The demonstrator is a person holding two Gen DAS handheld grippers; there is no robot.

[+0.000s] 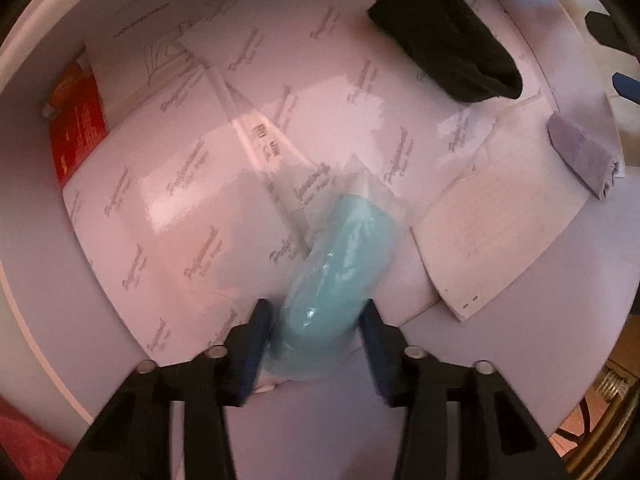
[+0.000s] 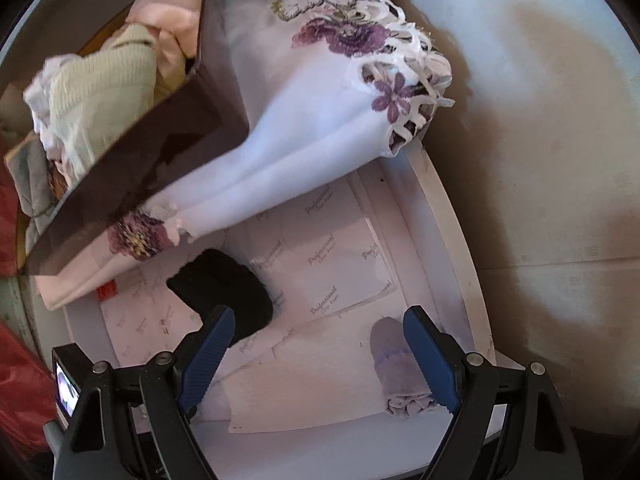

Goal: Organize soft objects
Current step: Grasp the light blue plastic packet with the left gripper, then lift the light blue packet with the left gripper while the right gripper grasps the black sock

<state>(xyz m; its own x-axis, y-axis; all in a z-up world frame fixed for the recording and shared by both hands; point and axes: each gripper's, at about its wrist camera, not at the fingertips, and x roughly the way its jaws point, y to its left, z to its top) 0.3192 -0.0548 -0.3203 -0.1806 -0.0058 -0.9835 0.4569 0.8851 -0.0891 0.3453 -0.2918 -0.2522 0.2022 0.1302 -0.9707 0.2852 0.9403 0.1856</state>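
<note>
A teal soft bundle (image 1: 344, 264) wrapped in clear plastic hangs between the blue pads of my left gripper (image 1: 316, 312), which is shut on it above the paper-lined white drawer (image 1: 312, 420). A rolled black sock (image 1: 444, 36) lies at the drawer's far right, and a folded lavender cloth (image 1: 580, 152) lies near the right rim. My right gripper (image 2: 320, 312) stands open over the same drawer with nothing between its fingers. The black sock (image 2: 224, 284) lies just beyond its left finger. The lavender cloth (image 2: 396, 368) lies against its right finger.
A white cloth with purple flowers (image 2: 320, 100) drapes over the drawer's far edge (image 2: 452, 240). A dark box (image 2: 160, 152) of pale garments stands at upper left. A red packet (image 1: 76, 120) and loose paper sheets (image 1: 492, 232) lie in the drawer. Pale floor lies to the right.
</note>
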